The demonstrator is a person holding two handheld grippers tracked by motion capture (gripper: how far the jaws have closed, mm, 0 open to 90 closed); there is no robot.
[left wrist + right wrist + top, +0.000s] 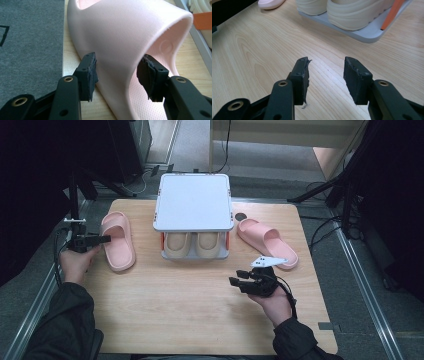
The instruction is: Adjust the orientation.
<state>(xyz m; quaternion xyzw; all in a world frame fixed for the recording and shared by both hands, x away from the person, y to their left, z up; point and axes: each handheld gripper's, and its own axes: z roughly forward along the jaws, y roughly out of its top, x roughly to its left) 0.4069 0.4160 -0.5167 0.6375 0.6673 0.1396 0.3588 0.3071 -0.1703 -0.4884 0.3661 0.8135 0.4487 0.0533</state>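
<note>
Left pink foam slide sandal (pixel 118 240) sits left of centre, its strap arch between the left gripper (pixel 117 75) pads, jaws wide, right pad clear; grey two-tier rack (pixel 193 202) with cream shoes (pixel 194 243) mid-frame; right gripper (pixel 325 80) wide open over bare wooden table (pixel 262 50), empty

Bare desk (pixel 190 300) lies open between my two hands, and my right hand-held gripper (pixel 239 277) hangs over it with nothing between its jaws. Ahead, the grey two-tier rack (pixel 194 202) blocks the middle. A pink slipper (pixel 118 240) lies on each side of it; the left one's strap sits between my left hand-held gripper's (pixel 106 239) parted jaws.
</note>
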